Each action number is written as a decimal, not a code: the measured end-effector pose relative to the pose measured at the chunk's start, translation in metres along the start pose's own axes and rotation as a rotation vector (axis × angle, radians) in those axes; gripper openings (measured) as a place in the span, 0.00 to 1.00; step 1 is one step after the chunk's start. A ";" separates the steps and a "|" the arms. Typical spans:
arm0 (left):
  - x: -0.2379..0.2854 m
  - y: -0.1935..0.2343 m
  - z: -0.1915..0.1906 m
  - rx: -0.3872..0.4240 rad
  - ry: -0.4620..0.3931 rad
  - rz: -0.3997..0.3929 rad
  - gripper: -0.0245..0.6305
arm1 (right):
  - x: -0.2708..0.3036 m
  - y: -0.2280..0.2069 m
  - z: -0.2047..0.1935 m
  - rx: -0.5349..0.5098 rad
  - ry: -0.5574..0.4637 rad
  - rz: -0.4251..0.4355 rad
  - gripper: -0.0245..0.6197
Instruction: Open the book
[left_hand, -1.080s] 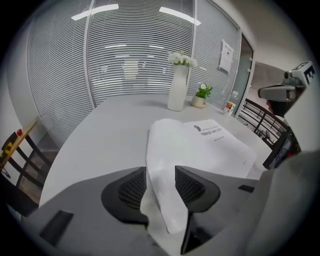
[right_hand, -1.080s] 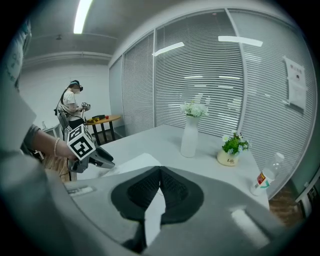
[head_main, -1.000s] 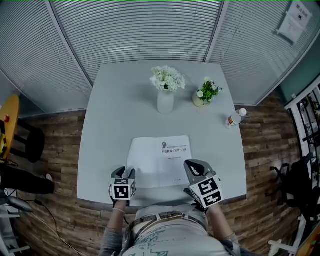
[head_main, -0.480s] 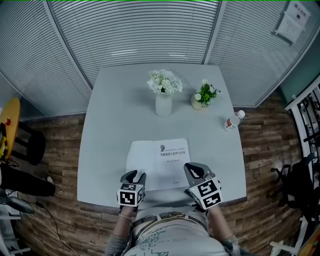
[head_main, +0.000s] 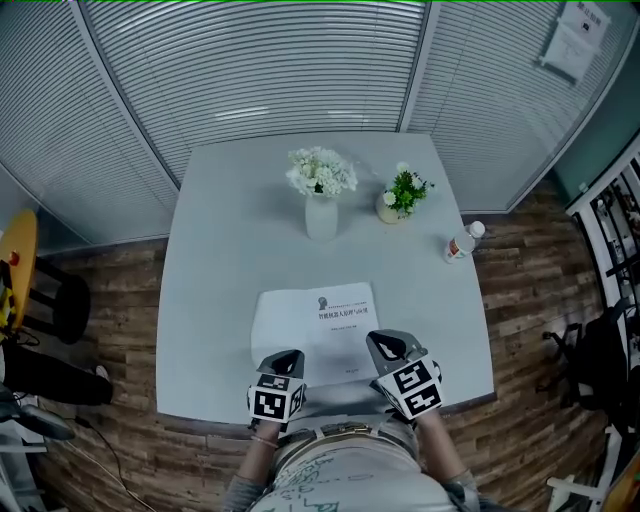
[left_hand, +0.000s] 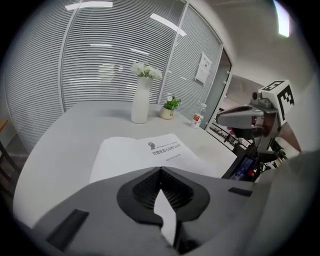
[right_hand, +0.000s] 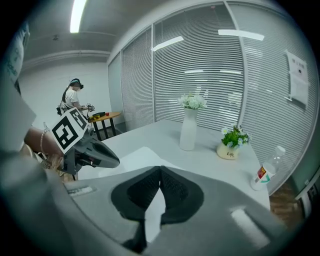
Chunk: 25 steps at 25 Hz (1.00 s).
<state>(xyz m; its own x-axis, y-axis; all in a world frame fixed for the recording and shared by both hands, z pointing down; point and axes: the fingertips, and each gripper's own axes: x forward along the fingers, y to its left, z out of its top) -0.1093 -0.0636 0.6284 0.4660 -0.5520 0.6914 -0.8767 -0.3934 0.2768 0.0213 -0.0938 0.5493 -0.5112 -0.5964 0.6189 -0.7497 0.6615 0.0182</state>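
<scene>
— near the front edge of the table (head_main: 215, 260), what have you got?
— the book (head_main: 318, 325) lies flat there, just ahead of both my grippers. it is white, with print on its right half. the vase (head_main: 321, 215) and the plant pot (head_main: 398, 207) stand well behind it, out of the way.
— and your jaws?
— my left gripper (head_main: 291, 356) has just been closing. its tips now meet over the book's near left part. i see white through the gap behind the tips, but i take that for the page lying beyond, not a pinched leaf, since nothing is raised off the stack. my right gripper (head_main: 388, 345) is closed too, tips together and empty, over the near right part.
— so is the book open?
— i can't say for sure. it may be a spread, or one wide cover. i hold no leaf, so i'd judge the opening isn't secured.
— how would you do it well?
— part the left jaws a little, come in low at the free edge, catch only the top leaf or cover, and close gently. then swing it over in an arc about the spine, not straight up, or the whole book drags. the right gripper can rest closed on the other side to pin it. thin paper creases, so go slow and light.
</scene>
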 end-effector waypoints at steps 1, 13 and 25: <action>0.001 -0.006 0.002 0.003 -0.001 -0.022 0.04 | 0.000 0.000 -0.001 0.003 0.004 -0.001 0.04; -0.008 -0.044 0.021 0.066 -0.052 -0.127 0.04 | 0.009 0.010 -0.002 -0.003 0.030 0.037 0.04; -0.007 -0.035 0.024 0.049 -0.072 -0.111 0.04 | 0.013 0.017 0.001 -0.021 0.018 0.076 0.04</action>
<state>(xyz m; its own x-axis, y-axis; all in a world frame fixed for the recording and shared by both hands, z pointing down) -0.0785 -0.0635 0.5980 0.5691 -0.5538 0.6078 -0.8129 -0.4899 0.3148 0.0016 -0.0909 0.5565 -0.5587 -0.5356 0.6332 -0.6997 0.7143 -0.0131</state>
